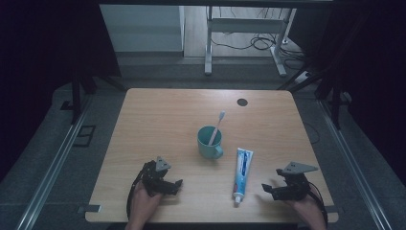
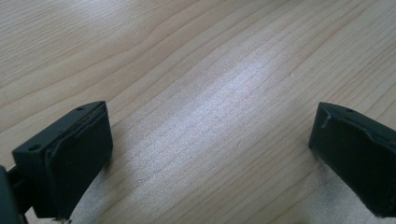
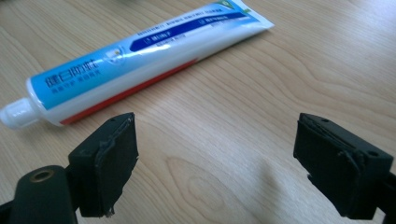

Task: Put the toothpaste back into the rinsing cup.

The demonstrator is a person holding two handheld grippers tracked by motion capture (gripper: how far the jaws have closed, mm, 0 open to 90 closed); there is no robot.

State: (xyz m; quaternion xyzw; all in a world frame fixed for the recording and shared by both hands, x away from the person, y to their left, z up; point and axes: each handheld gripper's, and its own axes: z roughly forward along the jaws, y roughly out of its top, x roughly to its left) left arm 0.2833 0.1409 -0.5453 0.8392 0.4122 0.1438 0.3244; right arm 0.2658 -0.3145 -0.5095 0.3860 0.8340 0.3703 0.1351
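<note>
While both grippers idle at the bottom of the high view, nothing is grasped yet: right gripper — jaws apart, empty — sits just beside the toothpaste tube; left gripper likewise released. Toothbrush already stands in the green mug — tube handling remains.

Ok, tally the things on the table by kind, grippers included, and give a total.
Mug: 1
Toothbrush: 1, standing in the mug
Toothpaste: 1
Grippers: 2, left gripper, right gripper
Total: 5
</note>
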